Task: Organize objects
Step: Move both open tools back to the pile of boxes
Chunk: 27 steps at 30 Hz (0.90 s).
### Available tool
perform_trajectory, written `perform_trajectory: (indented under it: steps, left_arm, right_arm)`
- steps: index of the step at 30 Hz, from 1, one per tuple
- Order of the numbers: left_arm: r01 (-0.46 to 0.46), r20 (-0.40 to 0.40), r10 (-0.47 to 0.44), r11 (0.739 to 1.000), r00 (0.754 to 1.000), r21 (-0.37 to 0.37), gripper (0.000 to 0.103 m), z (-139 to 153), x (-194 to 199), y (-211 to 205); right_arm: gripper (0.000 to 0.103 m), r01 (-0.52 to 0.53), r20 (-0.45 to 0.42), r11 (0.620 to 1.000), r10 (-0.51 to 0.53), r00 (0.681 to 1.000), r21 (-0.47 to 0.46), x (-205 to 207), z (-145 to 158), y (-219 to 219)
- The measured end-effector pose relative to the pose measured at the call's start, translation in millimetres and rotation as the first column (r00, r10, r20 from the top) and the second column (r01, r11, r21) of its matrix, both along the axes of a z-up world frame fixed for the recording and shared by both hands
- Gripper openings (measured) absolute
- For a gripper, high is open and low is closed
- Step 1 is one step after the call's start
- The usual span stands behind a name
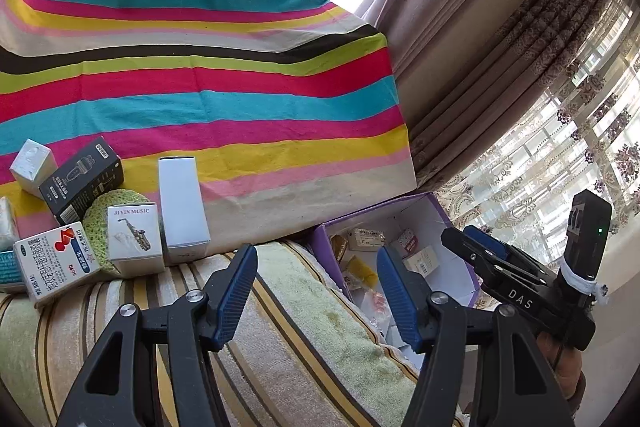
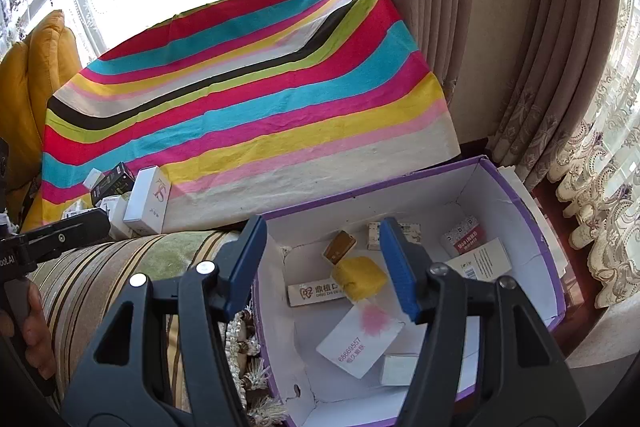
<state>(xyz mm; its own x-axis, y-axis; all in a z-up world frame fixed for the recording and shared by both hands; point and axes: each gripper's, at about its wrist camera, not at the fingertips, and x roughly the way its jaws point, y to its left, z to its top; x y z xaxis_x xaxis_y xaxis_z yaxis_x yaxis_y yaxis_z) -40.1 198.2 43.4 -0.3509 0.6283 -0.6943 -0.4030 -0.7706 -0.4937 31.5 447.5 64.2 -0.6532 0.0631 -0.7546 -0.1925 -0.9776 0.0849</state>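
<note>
My left gripper is open and empty above a striped sofa cushion. Left of it stands a cluster of small boxes: a tall white box, a saxophone-print box, a black box and a red-and-white medicine box. My right gripper is open with nothing between its pads, hovering over an open purple box. Inside lie a yellow pouch, a white card with a pink smudge and several small packets. The purple box and right gripper also show in the left wrist view.
A bright striped cloth covers the sofa back behind the boxes. A green crochet pad lies among them. Curtains hang at the right, a yellow cushion at far left. The left gripper reaches in beside a hand.
</note>
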Motion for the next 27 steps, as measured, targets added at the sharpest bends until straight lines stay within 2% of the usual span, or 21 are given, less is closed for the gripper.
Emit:
perform_trajectory:
  steps: [10, 27]
  left_arm:
    - [-0.156, 0.02, 0.156, 0.987, 0.988, 0.02, 0.064, -2.3, -11.2, -70.6]
    - [-0.392, 0.093, 0.388, 0.919, 0.917, 0.035, 0.064, -17.7, -25.9, -168.1]
  right_arm:
    - [0.07, -0.11, 0.003, 0.994, 0.11, 0.994, 0.003, -13.5, 3.0, -45.2]
    - [0.074, -0.287, 0.031, 0.958, 0.286, 0.958, 0.029, -35.0, 3.8, -123.9]
